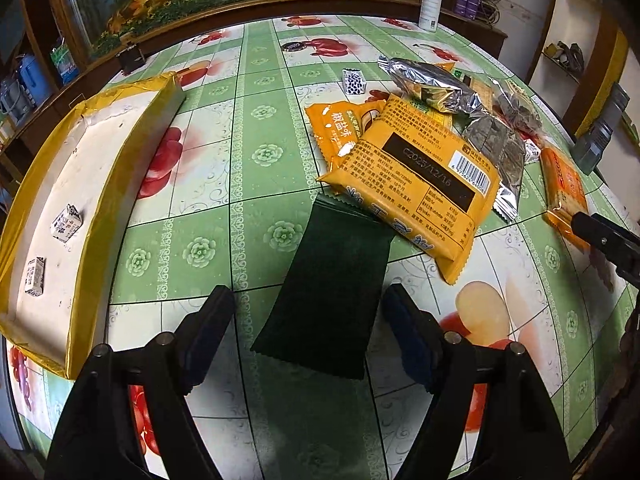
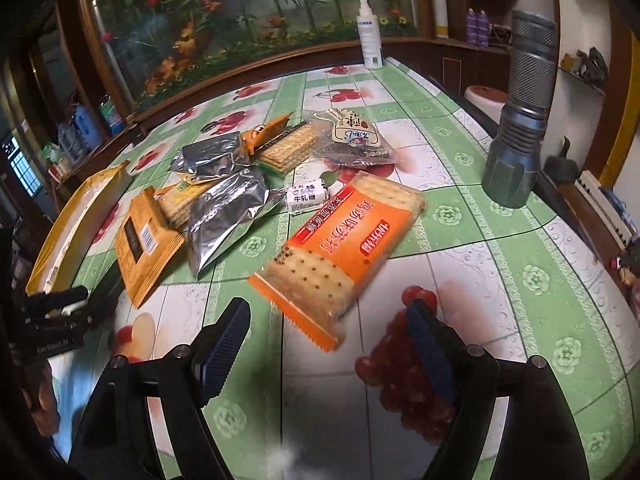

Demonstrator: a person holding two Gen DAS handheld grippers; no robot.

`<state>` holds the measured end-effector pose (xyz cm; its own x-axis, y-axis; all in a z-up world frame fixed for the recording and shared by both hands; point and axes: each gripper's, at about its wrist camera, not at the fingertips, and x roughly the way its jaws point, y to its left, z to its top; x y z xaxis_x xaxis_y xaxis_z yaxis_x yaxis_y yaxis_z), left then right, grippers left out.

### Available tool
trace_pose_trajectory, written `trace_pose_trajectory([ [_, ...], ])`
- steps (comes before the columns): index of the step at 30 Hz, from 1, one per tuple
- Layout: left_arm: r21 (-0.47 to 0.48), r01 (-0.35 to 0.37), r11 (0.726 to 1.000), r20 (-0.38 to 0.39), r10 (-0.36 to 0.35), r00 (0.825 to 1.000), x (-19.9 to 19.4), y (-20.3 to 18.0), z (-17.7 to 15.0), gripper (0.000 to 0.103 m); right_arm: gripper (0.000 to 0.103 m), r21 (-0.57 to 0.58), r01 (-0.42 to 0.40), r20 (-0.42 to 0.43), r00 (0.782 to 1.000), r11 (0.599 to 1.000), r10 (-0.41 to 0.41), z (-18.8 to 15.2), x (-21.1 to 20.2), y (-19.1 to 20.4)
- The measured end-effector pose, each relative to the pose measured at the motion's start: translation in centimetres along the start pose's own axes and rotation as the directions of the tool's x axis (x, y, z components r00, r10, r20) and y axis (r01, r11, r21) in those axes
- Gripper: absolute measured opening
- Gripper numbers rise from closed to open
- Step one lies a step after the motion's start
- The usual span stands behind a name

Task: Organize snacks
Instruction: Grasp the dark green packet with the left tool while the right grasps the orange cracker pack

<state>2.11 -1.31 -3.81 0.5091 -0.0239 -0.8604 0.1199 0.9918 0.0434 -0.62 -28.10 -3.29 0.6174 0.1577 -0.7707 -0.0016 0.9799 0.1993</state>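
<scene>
Left tool: my left tool [image 1: 308, 300] has its jaws apart and empty; the near end of a flat dark green foil packet [image 1: 328, 292] lies on the table between the pads, untouched as far as I can see.
Right tool: my right tool [image 2: 328, 320] also stands wide apart, holding nothing; an orange-wrapped pack of square crackers [image 2: 340, 252] lies just ahead, its near corner reaching toward the gap.
Tray: a shallow white cardboard tray with yellow taped edges [image 1: 92, 216] sits to the left of my left tool, well apart from the pile.
Done: two small white wrapped candies [image 1: 66, 224] already lie in the tray.
Left to do: nearly everything, I judge. A large yellow printed snack bag [image 1: 420, 188], crumpled silver foil packets [image 2: 224, 220], clear-wrapped cracker stacks [image 2: 288, 148] and a white wrapped candy [image 2: 306, 196] remain heaped ahead of both tools on the green floral table [image 1: 256, 168].
Step in hand: likely closing on the green packet and the orange pack.
</scene>
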Motion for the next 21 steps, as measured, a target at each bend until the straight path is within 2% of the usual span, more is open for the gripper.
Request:
trace_pose_trajectory([
  [5,0.007,0.003,1.0,0.006,-0.003,1.0,0.3,-0.1,0.5,0.083,0.083,0.059,0.029,-0.015,0.999,0.998,-0.029,1.7,1.8,0.6],
  [12,0.0,0.015,1.0,0.028,-0.015,0.999,0.6,-0.3,0.9,0.084,0.083,0.071,0.092,-0.025,0.996,0.993,-0.091,3.3,3.4,0.7],
  [18,-0.022,0.015,1.0,0.049,-0.014,0.999,0.8,-0.2,0.9,0.086,0.084,-0.031,0.16,-0.026,0.987,0.987,-0.161,3.4,4.3,1.6],
  [21,-0.03,0.01,1.0,0.055,-0.008,0.998,0.8,-0.3,0.8,0.086,0.08,-0.099,0.168,-0.019,0.985,0.981,-0.171,3.2,4.5,2.2],
])
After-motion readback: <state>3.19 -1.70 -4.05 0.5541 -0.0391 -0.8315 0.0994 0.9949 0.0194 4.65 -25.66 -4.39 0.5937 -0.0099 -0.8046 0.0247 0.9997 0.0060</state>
